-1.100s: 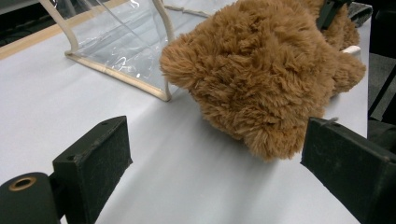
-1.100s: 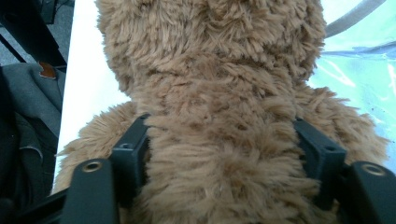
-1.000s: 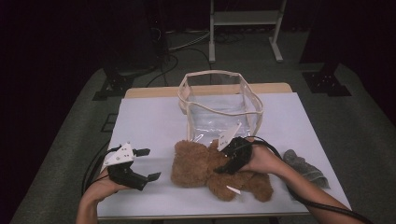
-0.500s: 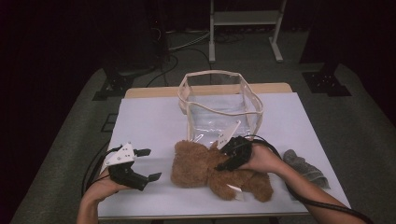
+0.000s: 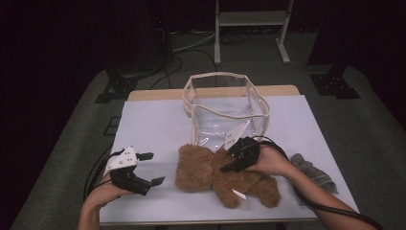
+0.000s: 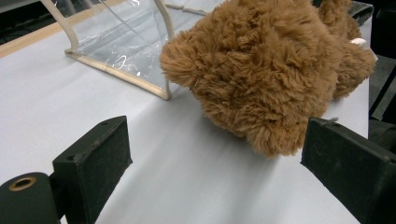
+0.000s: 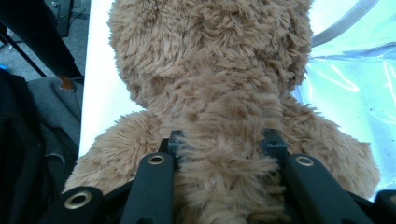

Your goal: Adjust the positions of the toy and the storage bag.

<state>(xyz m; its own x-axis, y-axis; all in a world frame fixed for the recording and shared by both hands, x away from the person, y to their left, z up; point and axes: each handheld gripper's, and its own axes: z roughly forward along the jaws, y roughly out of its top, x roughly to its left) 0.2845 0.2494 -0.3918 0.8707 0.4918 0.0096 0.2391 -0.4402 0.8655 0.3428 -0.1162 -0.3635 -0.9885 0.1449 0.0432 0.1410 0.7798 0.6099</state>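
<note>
A brown teddy bear (image 5: pixel 215 175) lies on the white table (image 5: pixel 153 124), head toward the left, just in front of a clear plastic bag (image 5: pixel 225 103) with beige trim. My right gripper (image 5: pixel 229 165) comes from the right onto the bear's body. Its jaws have just been closing, and in the right gripper view (image 7: pixel 223 140) both pads press into the fur of the bear (image 7: pixel 210 70) below the head. My left gripper (image 5: pixel 152 168) rests on the table left of the bear, open, with nothing between its jaws (image 6: pixel 219 144). The bear's head (image 6: pixel 261 70) lies just beyond them.
The bag (image 6: pixel 116 42) stands open-topped at the table's middle back. A crumpled grey cloth (image 5: pixel 313 172) lies near the right edge behind my right forearm. Dark floor, cables and a metal stand (image 5: pixel 251 19) lie beyond the table.
The right gripper's jaws have drawn in onto the bear's body. The left gripper and the bag have stayed where they were.
</note>
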